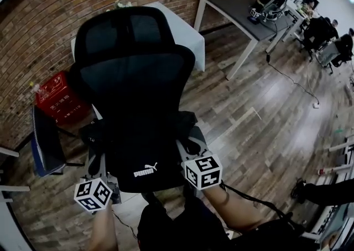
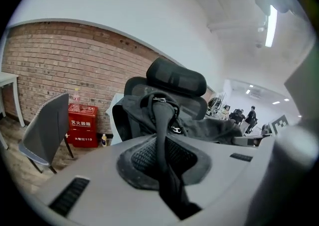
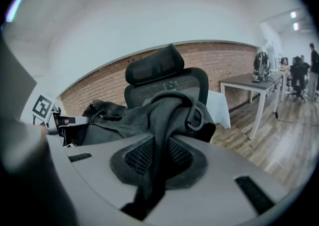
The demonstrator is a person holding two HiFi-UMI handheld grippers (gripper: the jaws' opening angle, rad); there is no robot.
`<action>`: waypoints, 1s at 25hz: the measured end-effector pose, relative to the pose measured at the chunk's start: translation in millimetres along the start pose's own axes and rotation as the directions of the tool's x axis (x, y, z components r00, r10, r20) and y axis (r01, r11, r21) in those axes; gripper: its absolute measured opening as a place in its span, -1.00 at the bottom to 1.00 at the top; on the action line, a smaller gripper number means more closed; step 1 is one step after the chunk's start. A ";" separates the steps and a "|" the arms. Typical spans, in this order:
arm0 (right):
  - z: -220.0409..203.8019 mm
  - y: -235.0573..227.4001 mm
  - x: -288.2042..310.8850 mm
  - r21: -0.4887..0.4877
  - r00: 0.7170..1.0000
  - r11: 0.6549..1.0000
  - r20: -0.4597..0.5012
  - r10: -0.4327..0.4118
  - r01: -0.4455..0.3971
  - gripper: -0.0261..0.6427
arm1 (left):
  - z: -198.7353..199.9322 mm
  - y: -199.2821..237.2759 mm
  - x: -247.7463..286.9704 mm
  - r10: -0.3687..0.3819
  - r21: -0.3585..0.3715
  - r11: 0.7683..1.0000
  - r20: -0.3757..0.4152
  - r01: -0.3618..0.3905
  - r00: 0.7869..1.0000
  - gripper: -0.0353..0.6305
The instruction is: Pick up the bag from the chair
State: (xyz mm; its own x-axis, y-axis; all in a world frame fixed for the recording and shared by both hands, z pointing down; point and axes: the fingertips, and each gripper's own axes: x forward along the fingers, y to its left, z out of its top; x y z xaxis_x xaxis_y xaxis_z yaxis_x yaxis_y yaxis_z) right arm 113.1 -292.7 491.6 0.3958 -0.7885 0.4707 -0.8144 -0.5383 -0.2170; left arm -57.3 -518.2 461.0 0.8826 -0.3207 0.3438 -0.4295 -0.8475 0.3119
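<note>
A black bag (image 1: 145, 153) with a white logo hangs between my two grippers, in front of the black mesh office chair (image 1: 133, 62). The bag hides the seat. My left gripper (image 1: 97, 162) is shut on one black shoulder strap (image 2: 167, 135), which runs down between its jaws. My right gripper (image 1: 187, 150) is shut on the other strap (image 3: 162, 135) in the same way. In the left gripper view the bag's body (image 2: 209, 128) bunches below the chair's headrest (image 2: 177, 78). The right gripper view shows the bag (image 3: 119, 120) slumped left of the headrest (image 3: 154, 65).
A red fire-equipment box (image 1: 58, 100) stands by the brick wall, with a grey chair (image 1: 47, 139) beside it. Behind the office chair stands a white table (image 1: 185, 34), and at the back right a dark table (image 1: 235, 4) bears a helmet-like device (image 1: 271, 1). A cable (image 1: 293, 81) lies on the wooden floor; people sit far right.
</note>
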 end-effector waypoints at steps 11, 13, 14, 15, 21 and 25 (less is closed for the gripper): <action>70.8 -15.4 -64.0 -0.010 0.988 0.998 0.140 -0.062 0.064 -0.76 | 64.6 -64.1 -17.6 -0.106 0.071 0.993 0.112 0.099 0.988 -0.76; 81.8 -20.0 -76.0 -0.016 0.984 0.997 0.159 -0.076 0.079 -0.76 | 74.1 -77.9 -20.9 -0.134 0.100 0.988 0.128 0.121 0.983 -0.76; 86.9 -22.1 -82.1 -0.018 0.982 0.996 0.170 -0.081 0.085 -0.76 | 78.1 -84.0 -22.8 -0.146 0.107 0.985 0.135 0.132 0.980 -0.76; 92.7 -23.9 -87.7 -0.021 0.980 0.996 0.183 -0.083 0.088 -0.76 | 82.3 -89.4 -24.4 -0.156 0.109 0.984 0.144 0.141 0.977 -0.76; 123.7 -30.0 -115.7 -0.057 0.962 0.991 0.253 -0.102 0.120 -0.76 | 107.8 -116.9 -34.5 -0.205 0.132 0.975 0.197 0.181 0.959 -0.76; 136.5 -29.1 -127.9 -0.093 0.952 0.986 0.286 -0.106 0.138 -0.76 | 118.5 -127.0 -39.4 -0.227 0.160 0.968 0.225 0.194 0.947 -0.76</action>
State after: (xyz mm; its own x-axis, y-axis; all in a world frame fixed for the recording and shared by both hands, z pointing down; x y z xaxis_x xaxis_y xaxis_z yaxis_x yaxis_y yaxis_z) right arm 144.1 -216.8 321.0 0.5850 -0.7787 0.2266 -0.7879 -0.6120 -0.0690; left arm -14.8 -448.0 302.9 0.9769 -0.2063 0.0557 -0.2136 -0.9503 0.2266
